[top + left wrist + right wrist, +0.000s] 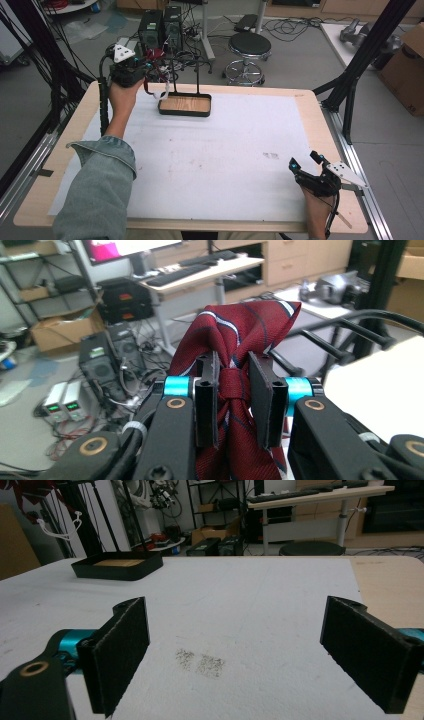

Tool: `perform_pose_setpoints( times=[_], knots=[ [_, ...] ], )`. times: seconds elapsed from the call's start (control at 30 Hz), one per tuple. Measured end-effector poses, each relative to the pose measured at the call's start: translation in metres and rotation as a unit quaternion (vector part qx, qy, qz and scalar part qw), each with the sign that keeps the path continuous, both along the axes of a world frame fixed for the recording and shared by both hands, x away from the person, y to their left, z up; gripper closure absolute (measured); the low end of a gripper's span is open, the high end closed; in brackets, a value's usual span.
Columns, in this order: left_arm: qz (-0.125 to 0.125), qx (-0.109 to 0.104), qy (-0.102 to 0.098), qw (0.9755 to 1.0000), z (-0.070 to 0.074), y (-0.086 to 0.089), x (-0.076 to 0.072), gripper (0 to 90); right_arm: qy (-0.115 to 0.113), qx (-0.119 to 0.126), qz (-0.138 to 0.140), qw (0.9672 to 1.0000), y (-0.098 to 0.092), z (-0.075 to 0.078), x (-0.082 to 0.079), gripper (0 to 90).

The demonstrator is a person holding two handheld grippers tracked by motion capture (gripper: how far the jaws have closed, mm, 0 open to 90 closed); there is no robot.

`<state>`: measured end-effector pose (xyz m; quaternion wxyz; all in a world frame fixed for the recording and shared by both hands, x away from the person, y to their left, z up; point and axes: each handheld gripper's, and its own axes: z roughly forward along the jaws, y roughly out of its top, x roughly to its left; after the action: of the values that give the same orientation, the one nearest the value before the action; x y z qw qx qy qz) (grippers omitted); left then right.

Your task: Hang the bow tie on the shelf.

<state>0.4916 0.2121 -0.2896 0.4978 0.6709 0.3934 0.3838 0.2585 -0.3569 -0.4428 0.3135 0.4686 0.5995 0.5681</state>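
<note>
Left gripper view shows a red striped tie [235,340] pinched at its knot between the left gripper [234,390] jaws, likely to hang it on the black stand [185,105] at eleven o'clock on the bench [310,107]. Right gripper [235,650] rests at five o'clock, jaws wide apart, holding nothing. No writing can be read.
</note>
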Motion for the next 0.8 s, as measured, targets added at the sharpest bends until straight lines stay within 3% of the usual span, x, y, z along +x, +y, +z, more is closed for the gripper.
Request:
perform_pose_setpoints(
  times=[0.23,0.33,0.53,0.7,0.8],
  knots=[
    [0.002,-0.003,0.000,1.0000,-0.001,0.007,0.010,74.2,0.001,0.000,0.001,1.0000,0.000,0.000,0.000,11.3],
    [-0.011,-0.008,0.005,0.9999,-0.004,0.006,0.017,74.1,0.002,-0.001,0.001,1.0000,0.000,0.000,0.000,11.2],
    [-0.026,-0.020,0.004,0.9994,-0.003,0.003,0.015,74.0,0.005,-0.003,0.002,1.0000,0.001,0.000,0.000,11.3],
    [-0.033,-0.010,-0.005,0.9994,0.000,0.001,0.014,74.0,0.003,-0.004,0.004,1.0000,0.001,0.000,0.001,11.3],
    [-0.028,-0.007,0.004,0.9996,-0.001,0.001,0.022,74.0,0.003,-0.006,0.005,1.0000,0.001,0.000,0.001,11.3]
  ],
)
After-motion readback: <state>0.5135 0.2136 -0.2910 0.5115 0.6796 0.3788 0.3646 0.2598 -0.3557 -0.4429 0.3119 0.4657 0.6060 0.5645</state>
